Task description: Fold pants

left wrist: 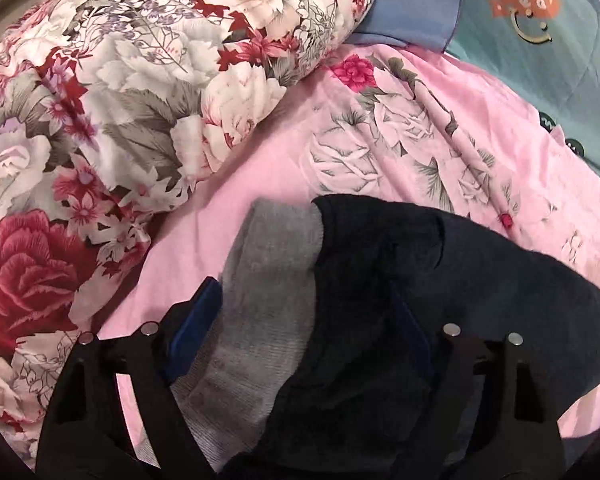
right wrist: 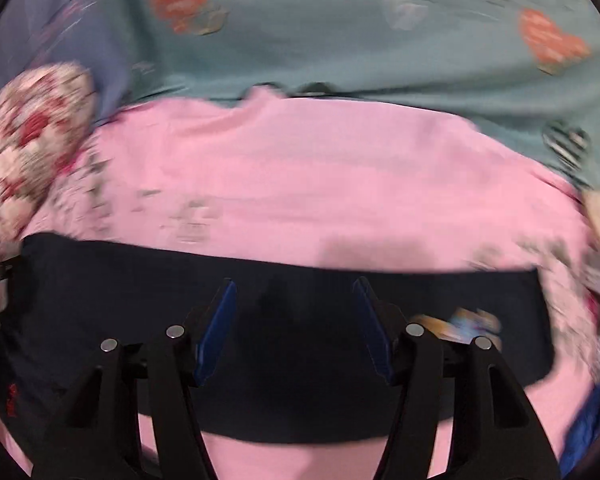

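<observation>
Dark navy pants (left wrist: 400, 288) with a grey ribbed waistband (left wrist: 268, 280) lie on a pink floral sheet (left wrist: 380, 160). My left gripper (left wrist: 300, 320) is open, its blue pads either side of the waistband and dark cloth, which bunch up between the fingers. In the right wrist view the pants (right wrist: 280, 340) lie as a flat dark band across the sheet (right wrist: 300, 180). My right gripper (right wrist: 294, 324) is open and empty just above the band's middle. A small coloured print (right wrist: 460, 324) shows on the pants by the right finger. The view is blurred.
A rolled floral quilt (left wrist: 100, 100) lies left of the pants and shows in the right wrist view (right wrist: 28, 140). A teal blanket with orange hearts (right wrist: 340, 40) lies beyond the pink sheet. A blue pillow (left wrist: 412, 12) sits at the back.
</observation>
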Tool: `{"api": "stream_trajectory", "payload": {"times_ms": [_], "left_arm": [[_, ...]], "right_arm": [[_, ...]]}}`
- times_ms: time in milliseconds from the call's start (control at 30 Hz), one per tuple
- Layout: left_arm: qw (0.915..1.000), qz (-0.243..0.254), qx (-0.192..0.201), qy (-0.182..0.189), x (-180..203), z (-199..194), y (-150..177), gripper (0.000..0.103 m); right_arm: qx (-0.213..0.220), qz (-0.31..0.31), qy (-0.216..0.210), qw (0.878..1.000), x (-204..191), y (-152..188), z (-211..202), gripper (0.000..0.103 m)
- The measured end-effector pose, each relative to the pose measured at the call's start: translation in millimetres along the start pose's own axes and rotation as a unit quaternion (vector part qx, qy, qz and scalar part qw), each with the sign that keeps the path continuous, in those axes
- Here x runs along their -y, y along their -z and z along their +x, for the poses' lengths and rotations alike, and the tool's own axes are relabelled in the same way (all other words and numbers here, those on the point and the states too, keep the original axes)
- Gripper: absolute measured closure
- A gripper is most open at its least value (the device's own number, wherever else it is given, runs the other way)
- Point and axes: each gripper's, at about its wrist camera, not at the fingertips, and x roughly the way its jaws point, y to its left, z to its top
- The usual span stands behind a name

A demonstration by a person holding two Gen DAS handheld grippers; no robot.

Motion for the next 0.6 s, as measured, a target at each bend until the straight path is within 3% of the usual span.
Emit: {"api": "stream_trajectory", "payload": {"times_ms": [33, 133, 200, 267, 367, 400, 433, 467, 533, 600], "left_arm": [[1.0000, 0.004, 0.001, 0.000, 0, 0, 1, 0.019], [1.0000, 0.005, 0.000, 0.002, -1, 1, 2, 0.019], [1.0000, 0.003, -0.002, 0.000, -3, 2, 3, 0.017], [1.0000, -0.004, -0.008, 0.001, -6, 3, 4, 0.017], [0.9999, -0.004, -0.011, -0.005, -5, 5, 4, 0.015], [0.9999, -0.002, -0.010, -0.006, -4, 5, 4, 0.014], [0.9999, -0.005, -0.010, -0.004, -5, 4, 4, 0.014], [0.9999, -0.009, -0.010, 0.001, -6, 3, 3, 0.014], [0.9998, -0.015, -0.001, 0.013, -7, -4, 1, 0.015], [0.9997, -0.009, 0.023, -0.005, -7, -13, 0, 0.015]], "right_arm": [[-0.004, -0.028, -0.023, 0.999, -21, -6, 11, 0.042], [-0.017, -0.102, -0.025, 0.994, -71, -20, 42, 0.044], [-0.027, -0.128, -0.028, 0.991, -85, -28, 60, 0.044], [-0.056, -0.144, -0.071, 0.985, -94, -30, 75, 0.051], [-0.062, -0.185, -0.079, 0.978, -107, -30, 85, 0.056], [-0.061, -0.184, -0.089, 0.977, -109, -29, 84, 0.067], [-0.066, -0.175, -0.109, 0.976, -108, -32, 88, 0.086], [-0.068, -0.174, -0.116, 0.976, -107, -33, 86, 0.097], [-0.061, -0.178, -0.115, 0.975, -112, -35, 85, 0.100], [-0.041, -0.148, -0.112, 0.982, -105, -38, 81, 0.100]]}}
